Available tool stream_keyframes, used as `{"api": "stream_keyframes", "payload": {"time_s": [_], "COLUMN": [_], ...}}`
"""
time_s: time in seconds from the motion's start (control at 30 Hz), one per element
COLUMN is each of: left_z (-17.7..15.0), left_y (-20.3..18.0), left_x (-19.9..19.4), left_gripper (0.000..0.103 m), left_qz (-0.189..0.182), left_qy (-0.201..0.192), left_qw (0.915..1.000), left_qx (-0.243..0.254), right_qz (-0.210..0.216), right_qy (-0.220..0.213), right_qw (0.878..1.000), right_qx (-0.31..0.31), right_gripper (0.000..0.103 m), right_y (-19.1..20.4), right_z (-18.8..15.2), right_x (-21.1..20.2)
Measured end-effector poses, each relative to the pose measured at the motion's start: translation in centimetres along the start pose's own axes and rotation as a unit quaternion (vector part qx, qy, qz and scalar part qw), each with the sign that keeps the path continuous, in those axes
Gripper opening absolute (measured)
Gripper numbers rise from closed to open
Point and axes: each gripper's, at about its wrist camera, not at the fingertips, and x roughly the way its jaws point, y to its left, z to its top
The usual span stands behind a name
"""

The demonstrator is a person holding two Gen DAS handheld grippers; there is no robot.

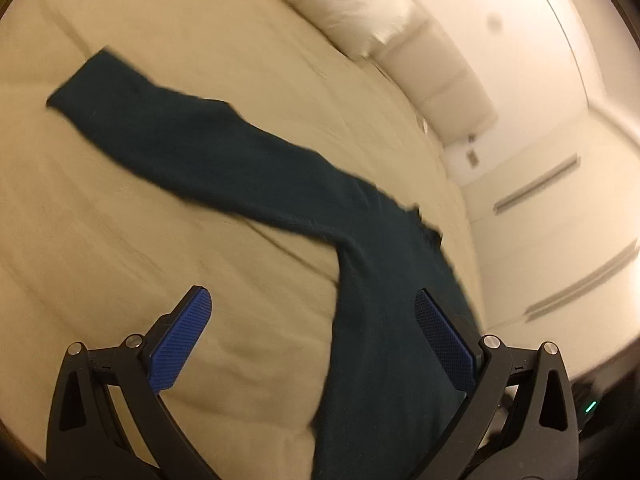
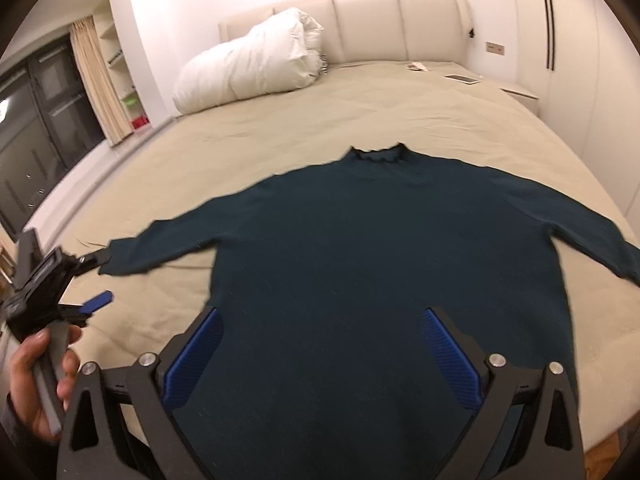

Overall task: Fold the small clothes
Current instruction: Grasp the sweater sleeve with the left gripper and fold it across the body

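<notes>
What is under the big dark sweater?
The dark sweater lies spread flat on the beige bed sheet, which shows all around it. Whatever might be right beneath the fabric is covered, so I cannot tell.

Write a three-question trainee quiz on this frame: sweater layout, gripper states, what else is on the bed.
1. True or false: the dark teal knit sweater lies spread flat on the beige bed sheet with both sleeves out to the sides.
2. Multiple choice: the left gripper and the right gripper are: A) both open, B) both shut on the sweater, C) left shut, right open.
3. Fill in: the rolled white duvet lies near the padded cream ____.

Key: 1 true; 2 A; 3 headboard.
</notes>
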Motion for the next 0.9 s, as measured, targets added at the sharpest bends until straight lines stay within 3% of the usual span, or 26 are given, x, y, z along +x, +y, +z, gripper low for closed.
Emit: {"api": "stream_keyframes", "payload": {"time_s": [0.1,0.33,0.4,0.53,0.63,0.73,0.8,0.9], "left_z": [3.1,7.4,8.2,10.4,11.9,13.6,14.1,14.8], "left_y": [4.5,13.7,15.3,16.6,17.6,19.1,19.6,19.0], "left_x": [0.2,1.4,1.6,2.8,3.7,4.0,4.6,4.8], "left_gripper": [0.103,0.101,0.099,0.097,0.086,0.064,0.029,0.024], "left_qz": [-0.036,-0.083,-0.093,-0.092,-0.092,-0.085,-0.077,-0.05], "left_qy": [-0.025,-0.076,-0.087,-0.094,-0.101,-0.101,-0.102,-0.106], "left_qw": [0.9951,0.9635,0.956,0.9529,0.9478,0.9476,0.9479,0.9557], "left_qx": [-0.089,-0.243,-0.264,-0.273,-0.288,-0.291,-0.292,-0.27], "right_qz": [0.025,0.059,0.067,0.076,0.081,0.082,0.08,0.079], "right_qy": [0.002,0.018,0.022,0.031,0.035,0.033,0.033,0.033], "right_qw": [1.0,0.998,0.997,0.996,0.996,0.996,0.996,0.996], "right_qx": [0.001,0.005,0.009,0.016,0.021,0.022,0.023,0.029], "right_gripper": [0.095,0.09,0.088,0.084,0.083,0.081,0.078,0.074], "right_y": [0.5,1.4,1.6,1.7,1.7,1.5,1.1,0.2], "right_z": [0.7,1.5,1.5,1.6,1.4,1.4,1.4,1.3], "right_x": [1.2,3.5,4.0,4.9,5.2,5.2,5.3,5.3]}}
